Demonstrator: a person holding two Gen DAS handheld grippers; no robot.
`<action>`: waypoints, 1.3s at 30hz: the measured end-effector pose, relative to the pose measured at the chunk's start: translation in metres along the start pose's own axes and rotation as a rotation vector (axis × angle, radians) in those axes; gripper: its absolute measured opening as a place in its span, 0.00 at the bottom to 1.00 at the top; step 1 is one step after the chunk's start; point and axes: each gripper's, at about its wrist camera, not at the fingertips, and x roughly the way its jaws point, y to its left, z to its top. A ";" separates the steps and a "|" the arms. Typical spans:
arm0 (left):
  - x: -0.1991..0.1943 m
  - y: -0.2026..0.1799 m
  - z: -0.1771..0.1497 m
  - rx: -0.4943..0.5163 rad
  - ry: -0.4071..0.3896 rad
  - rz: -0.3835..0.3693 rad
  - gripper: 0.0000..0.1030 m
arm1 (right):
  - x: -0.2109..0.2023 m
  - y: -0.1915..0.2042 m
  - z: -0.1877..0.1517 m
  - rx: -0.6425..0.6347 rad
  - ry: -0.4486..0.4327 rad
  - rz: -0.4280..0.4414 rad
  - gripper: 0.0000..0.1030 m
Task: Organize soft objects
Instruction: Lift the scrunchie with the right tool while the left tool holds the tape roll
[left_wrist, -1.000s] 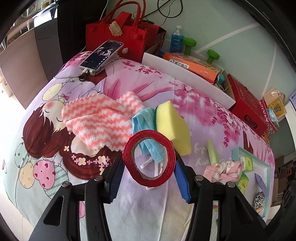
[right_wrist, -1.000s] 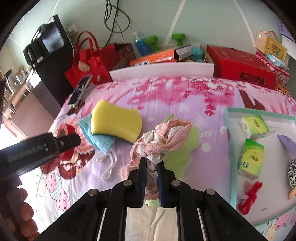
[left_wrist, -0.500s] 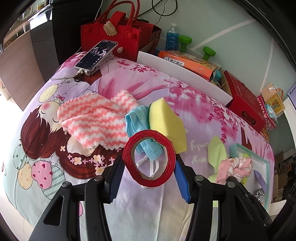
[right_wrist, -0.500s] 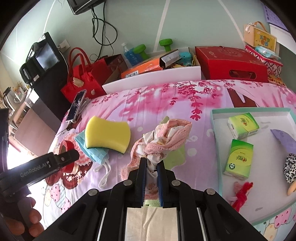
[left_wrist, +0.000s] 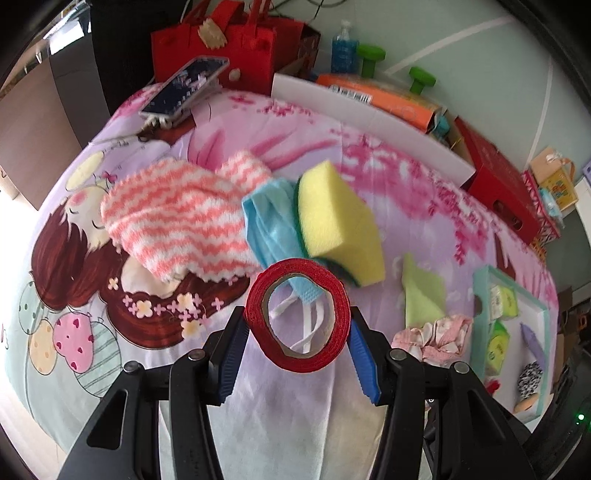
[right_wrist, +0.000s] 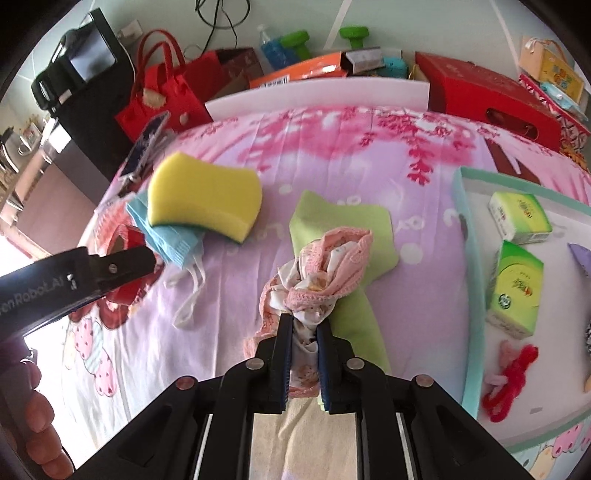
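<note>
One crumpled pink-and-white cloth (right_wrist: 325, 273) bunches between my right jaws (right_wrist: 303, 325), which pinch its lower end above one green cloth (right_wrist: 343, 229). One red tape roll (left_wrist: 297, 314) sits clamped upright between my left jaws (left_wrist: 297, 332). Ahead lie one yellow sponge (left_wrist: 338, 225), one blue mask (left_wrist: 273, 225), one striped towel (left_wrist: 177, 218).

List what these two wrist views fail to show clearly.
- Blue face mask: left wrist view, partly covered by the yellow sponge and the red tape roll held in the left tongs.
- Green cloth: right wrist view, its middle hidden by the pink garment clamped in the right tongs.
- Teal tray: right side cut off by the frame edge.
- Green tissue packs: print too small to read.
</note>
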 end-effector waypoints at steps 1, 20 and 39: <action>0.004 0.000 0.000 0.001 0.012 0.005 0.53 | 0.003 0.000 -0.001 0.001 0.009 0.001 0.15; 0.023 -0.003 -0.003 0.021 0.077 0.001 0.53 | -0.019 -0.007 0.004 0.034 -0.078 0.013 0.30; 0.026 -0.007 -0.003 0.035 0.086 -0.007 0.53 | 0.007 -0.006 0.007 0.046 -0.044 0.045 0.14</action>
